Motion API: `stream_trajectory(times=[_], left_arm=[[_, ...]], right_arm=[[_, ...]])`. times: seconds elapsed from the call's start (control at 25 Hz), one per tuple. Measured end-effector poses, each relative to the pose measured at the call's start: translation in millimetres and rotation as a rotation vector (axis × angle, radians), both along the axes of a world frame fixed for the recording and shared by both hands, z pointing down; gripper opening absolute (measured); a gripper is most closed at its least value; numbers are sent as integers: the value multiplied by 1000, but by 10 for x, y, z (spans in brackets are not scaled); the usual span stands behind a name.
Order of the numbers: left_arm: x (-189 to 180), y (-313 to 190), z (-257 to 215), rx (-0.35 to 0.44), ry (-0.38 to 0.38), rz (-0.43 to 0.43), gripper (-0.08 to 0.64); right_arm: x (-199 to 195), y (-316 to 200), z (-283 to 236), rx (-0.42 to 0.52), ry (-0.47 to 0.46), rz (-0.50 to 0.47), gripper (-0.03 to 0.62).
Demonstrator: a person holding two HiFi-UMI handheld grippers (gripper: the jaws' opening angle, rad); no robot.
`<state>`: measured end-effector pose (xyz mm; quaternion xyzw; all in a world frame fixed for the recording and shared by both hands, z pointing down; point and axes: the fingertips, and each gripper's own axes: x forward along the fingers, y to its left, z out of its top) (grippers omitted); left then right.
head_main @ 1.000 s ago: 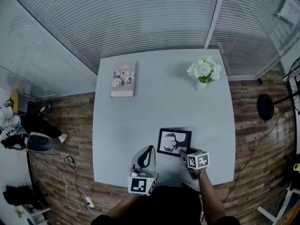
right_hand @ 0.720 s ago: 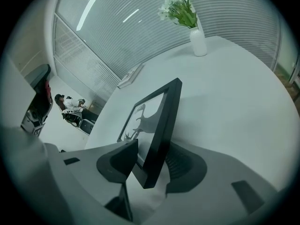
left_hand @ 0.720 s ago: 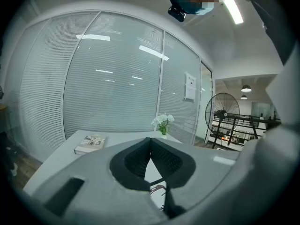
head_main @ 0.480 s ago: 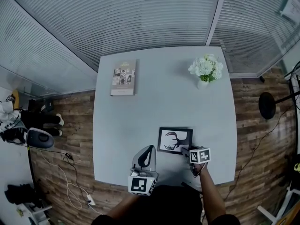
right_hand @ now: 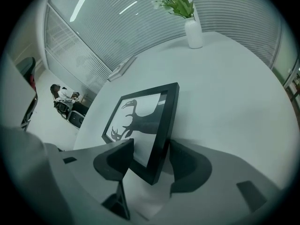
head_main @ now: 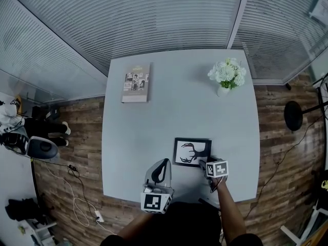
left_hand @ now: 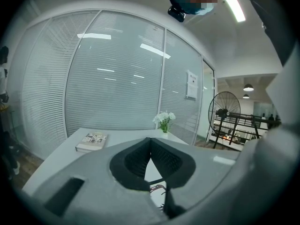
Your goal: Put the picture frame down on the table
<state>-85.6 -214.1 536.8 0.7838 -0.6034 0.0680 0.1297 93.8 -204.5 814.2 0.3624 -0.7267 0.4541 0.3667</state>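
Observation:
The black picture frame [head_main: 192, 152] with an antlered-animal silhouette is at the near right of the grey table [head_main: 154, 122]. My right gripper [head_main: 204, 163] is shut on the frame's near corner. In the right gripper view the frame [right_hand: 145, 125] stands tilted between the jaws of the right gripper [right_hand: 151, 146], its far end low over the tabletop. My left gripper [head_main: 163, 164] hovers over the table's near edge, left of the frame. It is shut with nothing in it, and the pads of the left gripper [left_hand: 151, 140] meet at the tip.
A book [head_main: 136, 83] lies at the far left of the table. A white vase of flowers [head_main: 226, 76] stands at the far right corner. Blinds on glass walls run behind the table. A fan base [head_main: 293, 116] sits on the wooden floor to the right.
The right gripper and the frame have shifted only slightly, a little farther onto the table. The left gripper has stayed where it was.

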Motion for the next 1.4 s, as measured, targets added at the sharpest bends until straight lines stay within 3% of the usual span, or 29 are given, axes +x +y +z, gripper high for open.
stream_trajectory(times=[0.2, 0.48, 0.72, 1.04, 1.4], left_arm=[[-7, 52, 15, -15, -2, -2, 12], [-50, 123, 7, -6, -4, -6, 12], [-85, 194, -86, 19, -5, -6, 12], [-120, 394, -290, 85, -4, 9, 12], [-240, 696, -666, 157, 21, 26, 12]], right_arm=[[64, 22, 46, 45, 122, -76, 222], [105, -33, 10, 71, 121, -12, 218], [124, -176, -439, 248, 102, 48, 34], [8, -158, -1451, 495, 16, 118, 15], [-221, 319, -2673, 771, -78, 129, 14]])
